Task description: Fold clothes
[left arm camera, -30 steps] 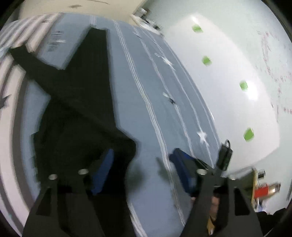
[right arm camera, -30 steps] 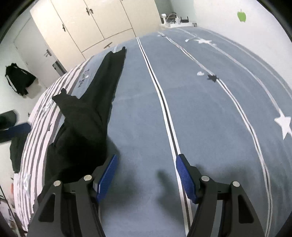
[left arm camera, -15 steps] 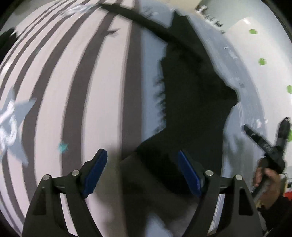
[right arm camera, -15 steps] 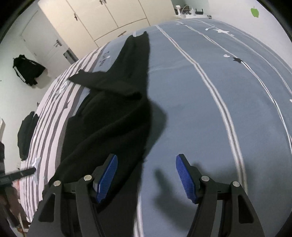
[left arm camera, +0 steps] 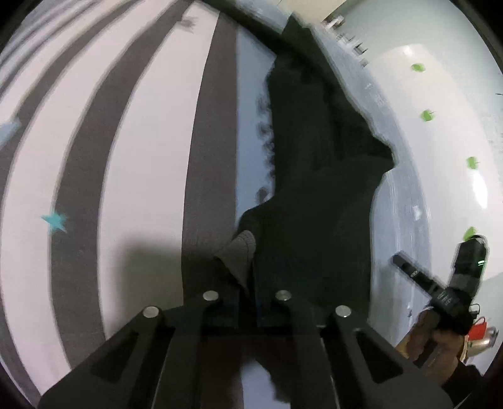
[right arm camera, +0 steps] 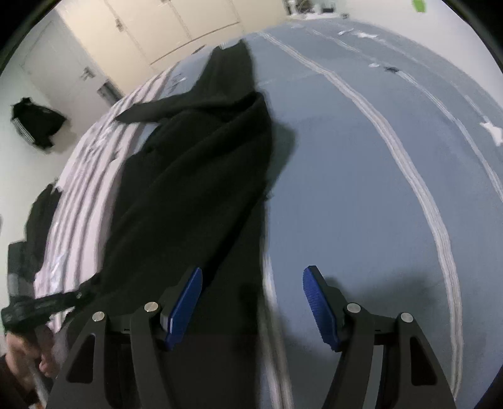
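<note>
A black garment [left arm camera: 317,195] lies stretched along the bed; it also shows in the right wrist view [right arm camera: 195,176]. My left gripper [left arm camera: 246,302] is shut on the near edge of the garment, where a grey inner fold [left arm camera: 240,251] shows. My right gripper [right arm camera: 251,302] is open with blue pads [right arm camera: 185,299], hovering over the garment's near right edge, holding nothing. The right gripper appears in the left wrist view [left arm camera: 440,289], and the left gripper in the right wrist view [right arm camera: 41,306].
The bed has a blue sheet with white lines and stars [right arm camera: 393,163] and a grey-and-white striped part [left arm camera: 125,141]. Cream wardrobe doors [right arm camera: 176,28] stand beyond the bed. Another dark garment [right arm camera: 34,122] hangs at the left. A white wall with green stickers [left arm camera: 471,163] runs on the right.
My left gripper has closed on the garment's near edge; it was open half a second ago. My right gripper stayed open and shifted left over the garment's edge.
</note>
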Motion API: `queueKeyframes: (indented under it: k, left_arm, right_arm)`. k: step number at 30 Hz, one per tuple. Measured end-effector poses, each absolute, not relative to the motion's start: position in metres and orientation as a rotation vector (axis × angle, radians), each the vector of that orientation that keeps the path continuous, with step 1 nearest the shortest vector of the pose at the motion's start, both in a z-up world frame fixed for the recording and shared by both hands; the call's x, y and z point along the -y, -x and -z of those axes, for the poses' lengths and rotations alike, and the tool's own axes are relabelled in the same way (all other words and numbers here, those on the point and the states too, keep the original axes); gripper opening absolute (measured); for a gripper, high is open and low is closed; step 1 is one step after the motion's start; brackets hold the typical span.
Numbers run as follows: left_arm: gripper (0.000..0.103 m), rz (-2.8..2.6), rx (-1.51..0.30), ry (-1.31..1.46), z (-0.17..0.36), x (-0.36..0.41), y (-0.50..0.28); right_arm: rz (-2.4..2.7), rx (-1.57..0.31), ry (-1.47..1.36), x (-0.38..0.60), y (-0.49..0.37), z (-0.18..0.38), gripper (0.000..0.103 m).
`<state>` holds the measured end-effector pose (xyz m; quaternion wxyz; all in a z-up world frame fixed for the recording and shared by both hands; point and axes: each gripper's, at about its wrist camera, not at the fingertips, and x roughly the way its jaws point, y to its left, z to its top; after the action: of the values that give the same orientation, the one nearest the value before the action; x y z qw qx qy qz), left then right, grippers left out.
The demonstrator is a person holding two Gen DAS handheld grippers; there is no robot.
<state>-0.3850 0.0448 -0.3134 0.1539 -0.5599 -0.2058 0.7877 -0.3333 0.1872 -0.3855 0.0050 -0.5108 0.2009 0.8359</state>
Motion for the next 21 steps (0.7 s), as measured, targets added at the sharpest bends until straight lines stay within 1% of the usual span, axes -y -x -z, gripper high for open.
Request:
queueKeyframes:
  k: [3, 9, 12, 15, 17, 19, 20, 21]
  left_arm:
    - [0.002, -2.314, 0.626, 1.526, 0.289, -0.031, 0.380]
    - [0.002, -2.423, 0.578, 1.392, 0.243, -0.006, 0.361]
    - [0.002, -2.468, 0.521, 1.355, 0.228, -0.005, 0.347]
    - [0.002, -2.506, 0.446, 1.345, 0.220, -0.001, 0.324]
    - [0.002, -2.537, 0.379, 1.354, 0.209, 0.027, 0.309]
    - [0.002, -2.558, 0.355, 1.363, 0.207, 0.027, 0.307]
    - [0.002, -2.554, 0.346, 1.356, 0.207, 0.020, 0.304]
    - [0.002, -2.551, 0.337, 1.349, 0.207, 0.014, 0.302]
  right_arm:
    - [-2.731, -0.574, 1.707, -0.149, 0.328, 0.382, 0.063]
    - [-2.870, -0.447, 1.849, -0.075, 0.314, 0.379, 0.063]
    - [-2.895, -0.439, 1.850, -0.045, 0.311, 0.391, 0.063]
    - [-2.832, -0.438, 1.870, -0.019, 0.317, 0.414, 0.063]
    - [-2.801, -0.393, 1.840, 0.001, 0.320, 0.427, 0.065]
    - [-2.793, -0.320, 1.790, 0.013, 0.320, 0.429, 0.065]
    - [-2.793, -0.299, 1.771, 0.015, 0.320, 0.426, 0.064]
    - [-2.791, -0.310, 1.744, 0.009, 0.318, 0.421, 0.060]
